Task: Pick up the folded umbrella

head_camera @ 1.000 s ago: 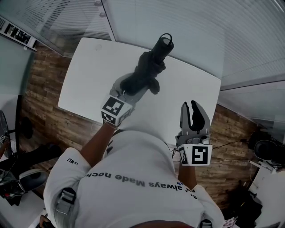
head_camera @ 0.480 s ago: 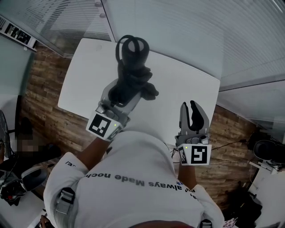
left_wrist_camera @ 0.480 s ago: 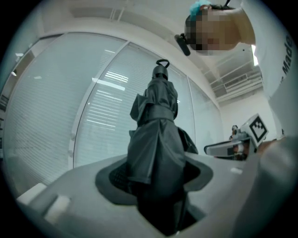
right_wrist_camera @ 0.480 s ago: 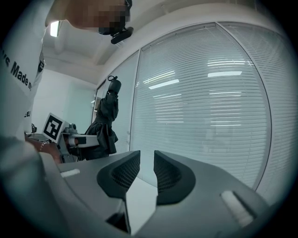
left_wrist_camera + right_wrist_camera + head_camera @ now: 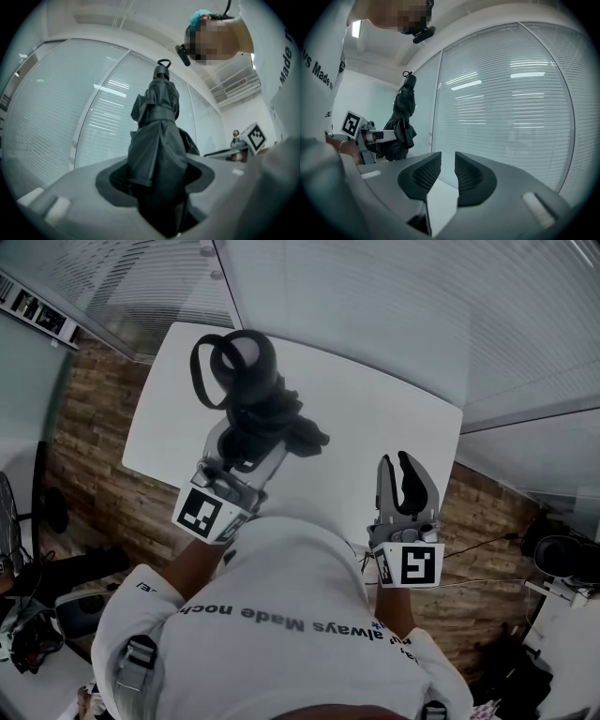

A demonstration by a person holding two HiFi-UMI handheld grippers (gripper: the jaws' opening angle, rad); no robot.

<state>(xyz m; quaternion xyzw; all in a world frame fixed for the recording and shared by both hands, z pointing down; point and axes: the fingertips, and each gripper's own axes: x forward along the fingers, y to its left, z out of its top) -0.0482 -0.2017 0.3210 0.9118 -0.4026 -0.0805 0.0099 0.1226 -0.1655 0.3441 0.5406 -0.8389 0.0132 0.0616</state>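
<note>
Holding the folded umbrella (image 5: 157, 136) upright above the counter (image 5: 394, 418), my left gripper (image 5: 157, 187) had jaws closed on it, my right gripper (image 5: 447, 168), jaws narrowly parted, empty.

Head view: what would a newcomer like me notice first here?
The black umbrella stands out first, clamped in the left tongs and pointing up toward the camera over the left part of the white table. Next come the right tongs at the table's near right edge, slightly apart and empty.
</note>
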